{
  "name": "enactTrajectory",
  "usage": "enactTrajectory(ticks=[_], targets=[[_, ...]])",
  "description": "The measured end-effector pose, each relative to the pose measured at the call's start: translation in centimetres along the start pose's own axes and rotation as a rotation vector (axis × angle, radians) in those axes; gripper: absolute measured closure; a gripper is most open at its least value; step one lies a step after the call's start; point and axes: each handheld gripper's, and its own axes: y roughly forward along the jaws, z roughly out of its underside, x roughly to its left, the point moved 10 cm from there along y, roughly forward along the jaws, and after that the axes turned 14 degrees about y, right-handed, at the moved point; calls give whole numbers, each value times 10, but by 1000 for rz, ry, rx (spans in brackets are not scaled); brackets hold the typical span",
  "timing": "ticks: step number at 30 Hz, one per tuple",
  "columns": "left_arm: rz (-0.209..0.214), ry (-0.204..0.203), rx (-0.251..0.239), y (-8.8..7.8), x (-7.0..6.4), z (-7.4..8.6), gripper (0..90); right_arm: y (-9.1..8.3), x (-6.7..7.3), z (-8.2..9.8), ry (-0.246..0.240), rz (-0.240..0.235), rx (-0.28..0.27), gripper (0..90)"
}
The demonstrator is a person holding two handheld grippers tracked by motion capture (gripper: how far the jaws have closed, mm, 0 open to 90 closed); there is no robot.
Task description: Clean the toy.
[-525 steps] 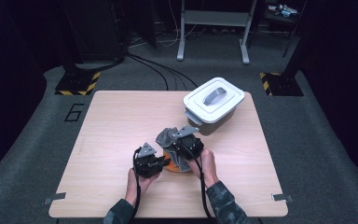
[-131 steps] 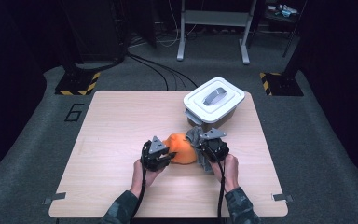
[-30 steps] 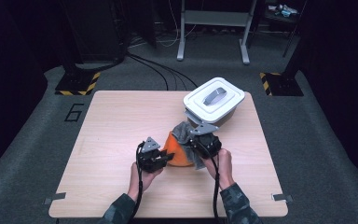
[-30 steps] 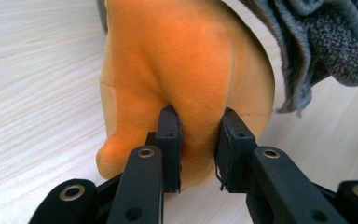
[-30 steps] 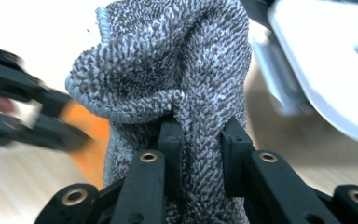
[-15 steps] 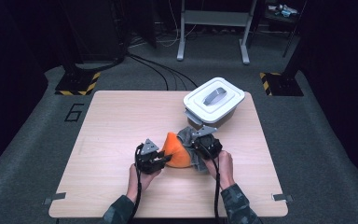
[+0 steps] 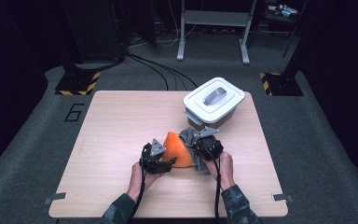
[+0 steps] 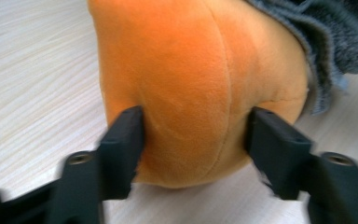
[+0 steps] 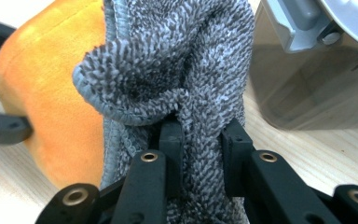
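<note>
Now your left gripper (image 7: 168,161) has just been opening: its jaws stand spread on either side of the orange plush toy (image 8: 200,88), apparently just off its sides. Your right gripper (image 9: 199,135) is clamped on a fold of the grey towel (image 9: 186,60). Count: one table (image 7: 116,121), one lidded bin (image 7: 213,100) at its far right, one toy mid-table, one towel against the toy's right side.

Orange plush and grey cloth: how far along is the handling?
Done: the orange plush stands on the table beside the grey cloth. In hand: the right gripper pinches the cloth; the left gripper has just been opening, the plush between its jaws. Left: the lidded bin is unopened.
</note>
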Motion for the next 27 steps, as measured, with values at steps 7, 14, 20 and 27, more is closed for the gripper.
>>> enactTrajectory(ticks=[7, 14, 20, 27], targets=[[22, -59, -52, -3, 2, 1, 666, -3, -1, -3, 5, -3, -13, 747], [67, -149, -115, -10, 0, -8, 714, -22, -1, -12, 9, 9, -40, 747], [100, -188, -120, -12, -10, -11, 714, -46, 17, -33, -44, -20, -85, 747], [87, -198, -88, -8, -6, 0, 710, -19, 60, -35, -121, -83, -11, 749]])
